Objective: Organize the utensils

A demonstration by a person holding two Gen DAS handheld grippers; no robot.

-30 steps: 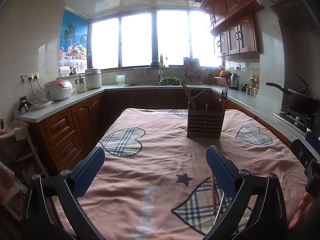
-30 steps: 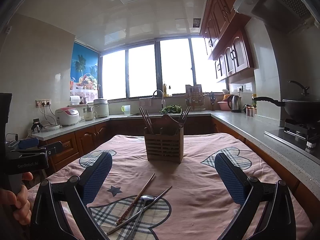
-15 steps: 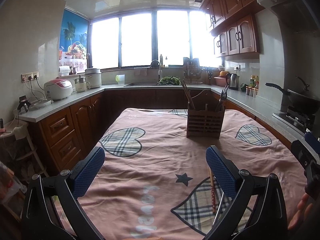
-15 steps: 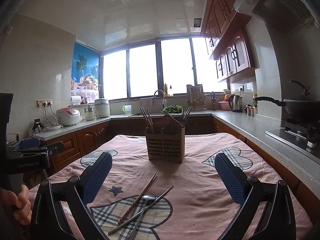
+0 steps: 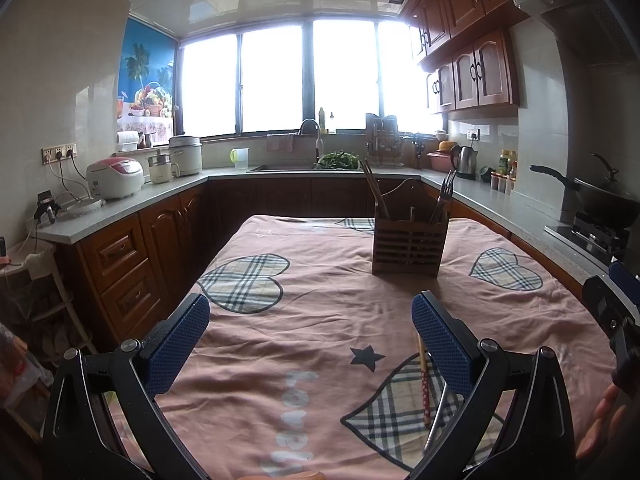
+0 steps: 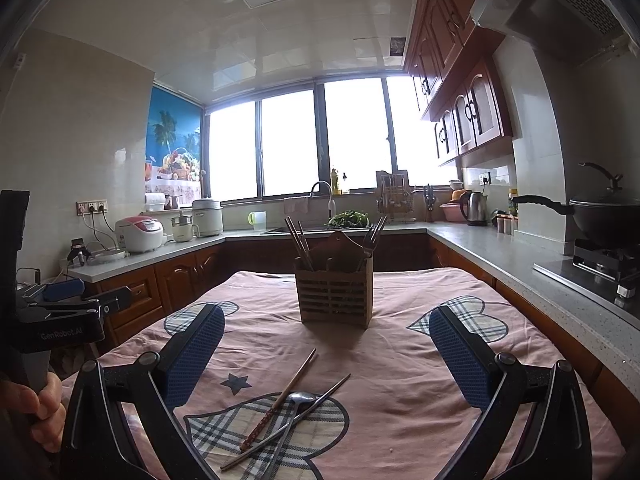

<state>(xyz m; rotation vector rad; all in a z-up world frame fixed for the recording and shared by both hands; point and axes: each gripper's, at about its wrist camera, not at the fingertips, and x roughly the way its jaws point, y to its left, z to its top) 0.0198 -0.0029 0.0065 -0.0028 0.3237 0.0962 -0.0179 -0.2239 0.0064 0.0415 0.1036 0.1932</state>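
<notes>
Both grippers hover above the cloth-covered desk (image 6: 400, 380), fingers spread wide and empty: the right gripper (image 6: 326, 354) faces three loose utensils on a plaid heart patch, the left gripper (image 5: 310, 338) sits to their left. A wooden chopstick (image 6: 280, 400), a metal chopstick (image 6: 288, 420) and a spoon (image 6: 294, 412) lie crossed and touching, near the slatted holder (image 6: 334, 294) standing farther back. Risk: pinching one piece may drag or scatter its overlapping neighbours.

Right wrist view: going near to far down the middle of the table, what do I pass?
Spoon crossing the metal chopstick → wooden chopstick's far tip → wooden utensil holder → sink faucet → window.
</notes>
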